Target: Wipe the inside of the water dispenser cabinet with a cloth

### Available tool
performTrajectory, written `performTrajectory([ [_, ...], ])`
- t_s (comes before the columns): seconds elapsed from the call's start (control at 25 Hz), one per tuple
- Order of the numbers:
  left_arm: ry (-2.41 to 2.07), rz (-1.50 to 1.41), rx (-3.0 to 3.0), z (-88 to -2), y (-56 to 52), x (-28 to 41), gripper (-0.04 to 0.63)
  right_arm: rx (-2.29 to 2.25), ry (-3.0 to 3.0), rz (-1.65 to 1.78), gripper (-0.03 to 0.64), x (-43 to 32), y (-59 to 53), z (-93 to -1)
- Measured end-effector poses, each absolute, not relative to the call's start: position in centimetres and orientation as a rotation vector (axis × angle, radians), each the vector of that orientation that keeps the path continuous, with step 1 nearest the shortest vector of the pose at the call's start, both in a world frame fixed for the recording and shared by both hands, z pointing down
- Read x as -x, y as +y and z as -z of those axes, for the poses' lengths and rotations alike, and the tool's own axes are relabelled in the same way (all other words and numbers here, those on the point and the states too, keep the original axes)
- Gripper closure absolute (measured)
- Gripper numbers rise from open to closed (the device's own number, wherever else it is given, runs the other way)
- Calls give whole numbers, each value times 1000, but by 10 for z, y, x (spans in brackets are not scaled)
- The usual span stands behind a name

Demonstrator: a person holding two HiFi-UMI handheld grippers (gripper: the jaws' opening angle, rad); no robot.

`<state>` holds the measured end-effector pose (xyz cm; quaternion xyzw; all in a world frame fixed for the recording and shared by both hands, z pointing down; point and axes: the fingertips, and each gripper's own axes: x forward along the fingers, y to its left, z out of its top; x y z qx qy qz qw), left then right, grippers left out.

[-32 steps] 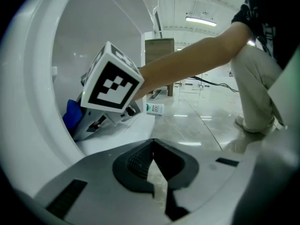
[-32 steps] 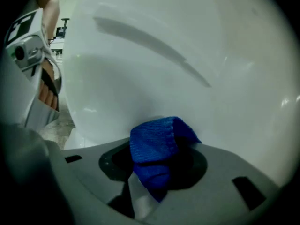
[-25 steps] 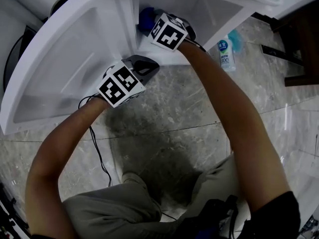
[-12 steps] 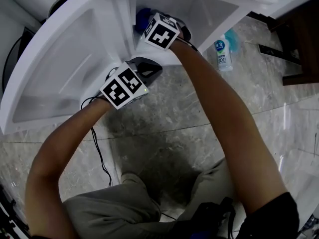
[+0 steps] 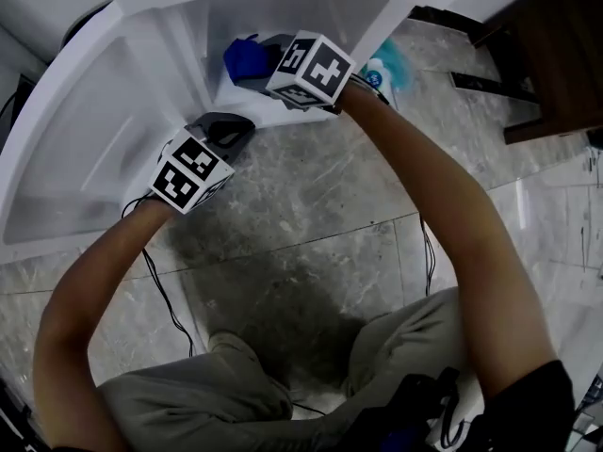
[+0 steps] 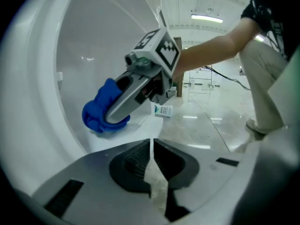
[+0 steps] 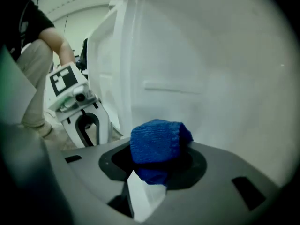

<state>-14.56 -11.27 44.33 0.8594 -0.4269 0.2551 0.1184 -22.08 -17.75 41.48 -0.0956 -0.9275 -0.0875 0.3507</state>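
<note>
The white water dispenser cabinet [image 5: 311, 12] stands open, its door [image 5: 85, 130] swung out to the left. My right gripper [image 5: 256, 64] reaches into the cabinet and is shut on a bunched blue cloth [image 5: 243, 56]. The cloth [image 7: 157, 142] bulges out between the jaws close to the white inner wall [image 7: 211, 78]. In the left gripper view the right gripper [image 6: 112, 115] presses the cloth [image 6: 98, 110] down near the cabinet floor. My left gripper [image 5: 229, 127] is shut and holds nothing, just outside the cabinet's lower front edge; its closed jaws [image 6: 152, 156] point at the right gripper.
A plastic bottle with a teal cap [image 5: 382, 73] lies on the marble floor right of the cabinet. Dark wooden furniture [image 5: 556, 55] stands at the far right. A black cable [image 5: 160, 290] trails across the floor by the person's knee.
My right gripper has shifted and rolled inside the cabinet with the cloth, and more of the cloth now shows. The left gripper has stayed by the cabinet's front edge.
</note>
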Motion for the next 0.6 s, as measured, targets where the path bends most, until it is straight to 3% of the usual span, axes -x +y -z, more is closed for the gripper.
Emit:
performTrajectory([
  [0.08,-1364,-645,-2493,-434,-119,148,577,257,-2493,85,468,205,-165,-390],
  [0.2,-1464,-520,-2505,-415,-138,139,425,241,-2549,-144,468,173,-144,-367],
  [0.28,-1473,-516,-2551,-405,-145,126,421,160,-2534,-229,468,143,-141,-365],
  [0.4,-1412,-655,-2724,-399,-150,87,322,27,-2499,-402,468,92,-152,-361],
  [0.6,-1324,-860,-2993,-366,-160,30,296,-27,-2478,-644,468,43,-158,-343],
])
